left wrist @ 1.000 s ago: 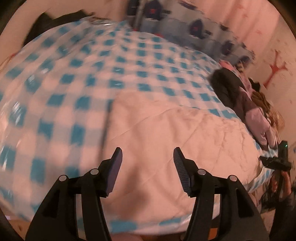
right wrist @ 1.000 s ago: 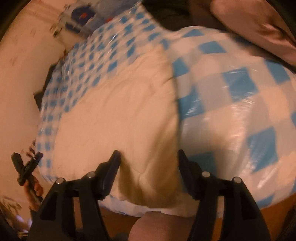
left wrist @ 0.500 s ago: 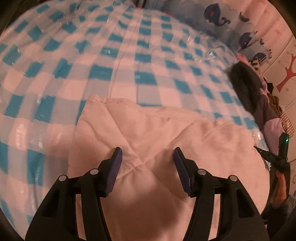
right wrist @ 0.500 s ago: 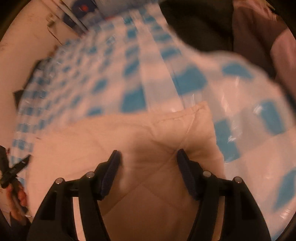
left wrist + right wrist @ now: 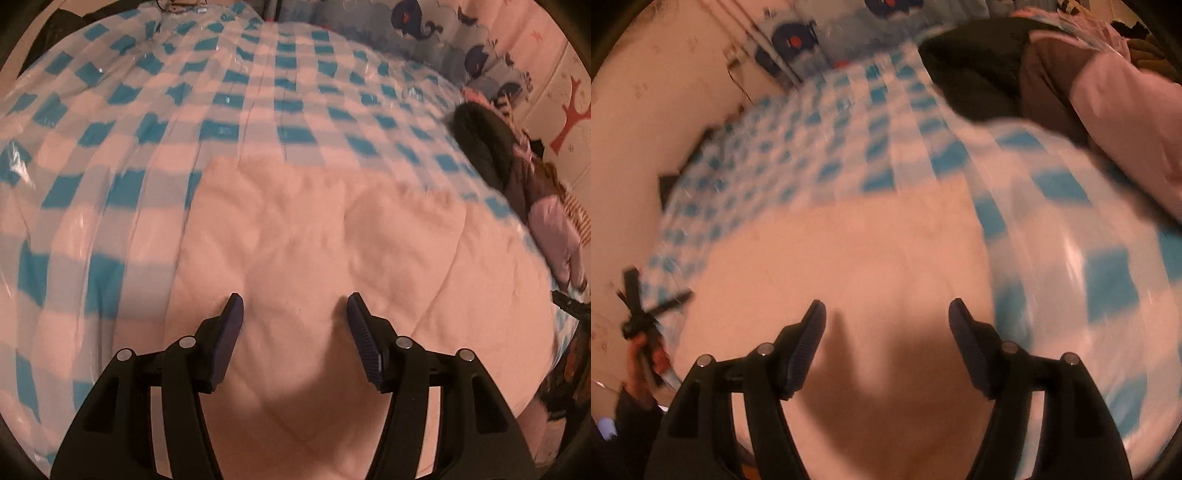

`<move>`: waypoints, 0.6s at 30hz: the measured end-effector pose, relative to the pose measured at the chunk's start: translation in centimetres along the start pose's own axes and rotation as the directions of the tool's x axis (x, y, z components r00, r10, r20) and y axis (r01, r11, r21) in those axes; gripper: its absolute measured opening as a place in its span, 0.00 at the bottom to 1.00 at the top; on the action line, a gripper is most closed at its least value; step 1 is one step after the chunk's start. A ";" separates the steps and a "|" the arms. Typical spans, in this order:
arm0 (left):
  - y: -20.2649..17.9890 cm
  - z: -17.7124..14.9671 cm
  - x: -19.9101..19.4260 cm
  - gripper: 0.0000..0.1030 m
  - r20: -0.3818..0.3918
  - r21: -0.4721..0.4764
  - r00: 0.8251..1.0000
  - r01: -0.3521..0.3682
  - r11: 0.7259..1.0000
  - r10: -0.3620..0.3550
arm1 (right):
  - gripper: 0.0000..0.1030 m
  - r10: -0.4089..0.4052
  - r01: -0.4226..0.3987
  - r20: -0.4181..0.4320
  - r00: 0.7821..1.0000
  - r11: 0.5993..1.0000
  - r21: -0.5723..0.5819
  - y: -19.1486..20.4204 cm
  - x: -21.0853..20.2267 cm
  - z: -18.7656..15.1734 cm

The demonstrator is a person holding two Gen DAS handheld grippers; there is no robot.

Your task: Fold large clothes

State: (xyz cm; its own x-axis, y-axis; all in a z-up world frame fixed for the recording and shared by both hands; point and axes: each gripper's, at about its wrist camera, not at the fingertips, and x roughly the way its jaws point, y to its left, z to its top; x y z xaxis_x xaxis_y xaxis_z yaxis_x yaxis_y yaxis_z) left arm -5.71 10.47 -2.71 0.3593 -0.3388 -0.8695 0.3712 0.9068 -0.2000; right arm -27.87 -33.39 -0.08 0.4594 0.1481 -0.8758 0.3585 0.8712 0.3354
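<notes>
Left claw [image 5: 294, 308]: released, jaws apart, nothing between the pads; you hold it tilted down over the cream quilted garment [image 5: 332, 258]. Right claw [image 5: 886, 314]: jaws opening at this moment, nothing clamped between them, also poised over the same cream fabric.

Item, task piece: cream quilted garment, lying flat and apparently already folded into a broad pad on the bed with its blue-and-white checked cover [image 5: 184, 110], close to the near edge. Far edge and left corner of the pad are visible, square against the checks.

Handling note: the step in hand reads as taking hold for the next fold. You would do well to bring each claw down at a corner or edge rather than mid-panel, where both now hover; a pinch in the middle would likely gather only the top layer and bunch the padding. Catch all layers, close both sides evenly, and lift together so the fold line stays straight.

View notes: left wrist view is the sharper; it shows the stitched quilting lines, the pile of dark and pink clothing [image 5: 517, 177] at the right side of the bed, and the whale-print fabric [image 5: 424, 26] at the head. Right wrist view is blurred, but only it shows your left hand [image 5: 646, 354] gripping the other tool's handle, and the garment's right edge against the checks.
</notes>
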 end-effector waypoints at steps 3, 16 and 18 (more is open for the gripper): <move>0.8 -0.1 0.8 0.58 -0.020 -0.035 1.000 0.018 0.999 -0.018 | 0.71 0.055 -0.053 -0.022 0.998 0.996 0.070 -1.3 1.5 -0.4; 5.3 -8.8 -8.9 0.58 -0.002 -0.180 0.995 0.100 0.979 -0.102 | 0.72 0.286 -0.265 -0.013 0.958 0.903 0.339 -5.4 -4.9 -7.1; 5.7 -10.2 -8.7 0.58 -0.027 -0.203 0.992 0.113 0.973 -0.121 | 0.74 0.370 -0.337 -0.011 0.929 0.857 0.390 -5.7 -3.9 -7.7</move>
State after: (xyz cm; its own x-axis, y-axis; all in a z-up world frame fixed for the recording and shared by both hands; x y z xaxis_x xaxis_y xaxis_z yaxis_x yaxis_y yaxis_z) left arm -15.45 21.13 -0.89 0.2888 -0.4393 -0.8507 0.2282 0.8945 -0.3844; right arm -37.91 -35.32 -1.27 0.5508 0.4647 -0.6933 0.4698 0.5140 0.7177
